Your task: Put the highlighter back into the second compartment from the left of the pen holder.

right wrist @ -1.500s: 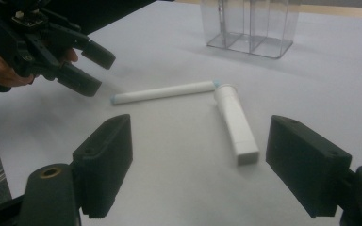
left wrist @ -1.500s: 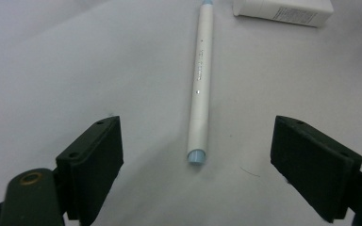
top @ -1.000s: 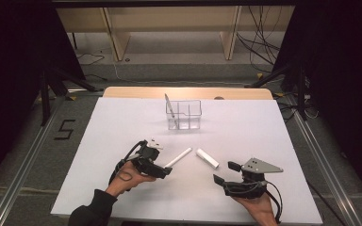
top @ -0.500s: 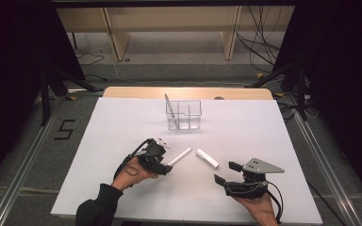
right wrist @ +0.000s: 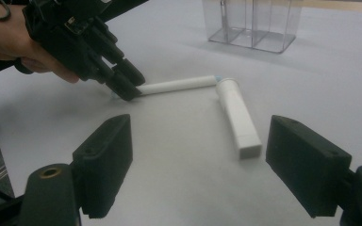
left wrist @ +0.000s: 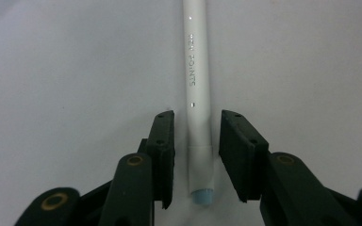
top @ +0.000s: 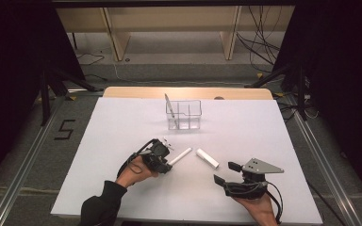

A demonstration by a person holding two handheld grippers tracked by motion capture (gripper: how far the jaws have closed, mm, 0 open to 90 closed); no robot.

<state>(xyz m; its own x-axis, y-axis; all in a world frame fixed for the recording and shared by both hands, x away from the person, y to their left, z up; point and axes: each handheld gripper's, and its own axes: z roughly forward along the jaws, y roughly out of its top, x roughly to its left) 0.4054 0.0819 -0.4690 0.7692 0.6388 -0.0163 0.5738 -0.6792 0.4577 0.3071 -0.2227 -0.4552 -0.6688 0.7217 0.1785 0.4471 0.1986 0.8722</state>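
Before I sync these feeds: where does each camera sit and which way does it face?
High view: above the person's side, looking forward and down on the white table; forearms and both hand-held grippers show.
Left gripper view: rides the left hand-held gripper, looking down its jaws, which have just been closing around the white pen.
Right gripper view: rides the right hand-held gripper, facing the clear organizer.
All three share the pen; the high and right gripper views also share the white cap.

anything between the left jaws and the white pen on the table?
Nothing visible. The left gripper straddles the blue-tipped end of the white pen, and its jaws have just been closing on it; slim gaps remain each side, so the pads are not pressing yet. The white cap lies apart, beyond the pen's far end.
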